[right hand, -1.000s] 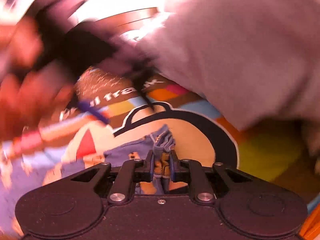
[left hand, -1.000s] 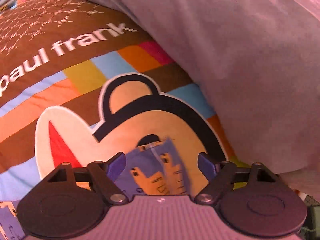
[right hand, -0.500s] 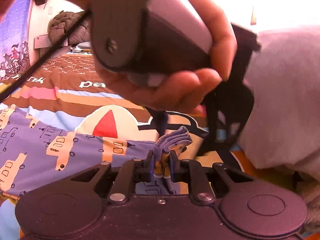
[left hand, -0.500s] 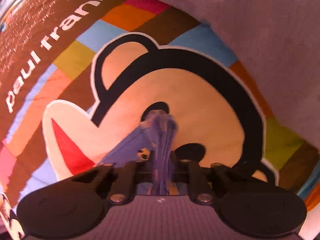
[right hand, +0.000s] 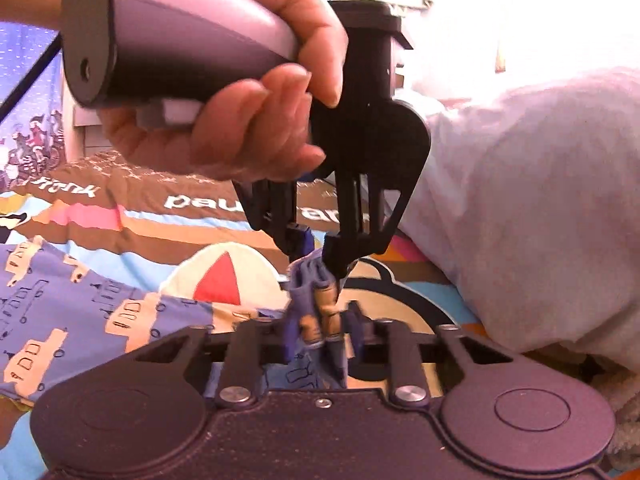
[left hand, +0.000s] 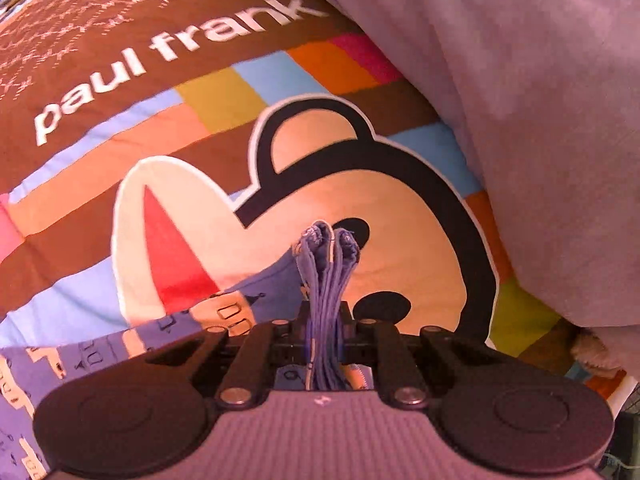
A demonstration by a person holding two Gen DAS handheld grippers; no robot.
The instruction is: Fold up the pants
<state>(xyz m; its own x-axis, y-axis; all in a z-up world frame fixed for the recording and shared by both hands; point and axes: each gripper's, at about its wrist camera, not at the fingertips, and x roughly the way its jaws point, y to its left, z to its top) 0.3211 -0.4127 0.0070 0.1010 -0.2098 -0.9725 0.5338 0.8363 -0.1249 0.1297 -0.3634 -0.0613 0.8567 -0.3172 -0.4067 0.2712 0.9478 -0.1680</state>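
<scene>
Together, two grippers, one pants

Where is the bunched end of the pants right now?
Centre of both wrist views, the pants are pinched by the left tool and right tool, above the bedspread's monkey face.

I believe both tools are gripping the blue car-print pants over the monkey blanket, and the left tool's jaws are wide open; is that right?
Not quite. The left tool is not wide open: the left wrist view shows its jaws shut on a bunched edge of the pants. The rest holds: the right tool also grips the pants, over the monkey blanket.
</scene>
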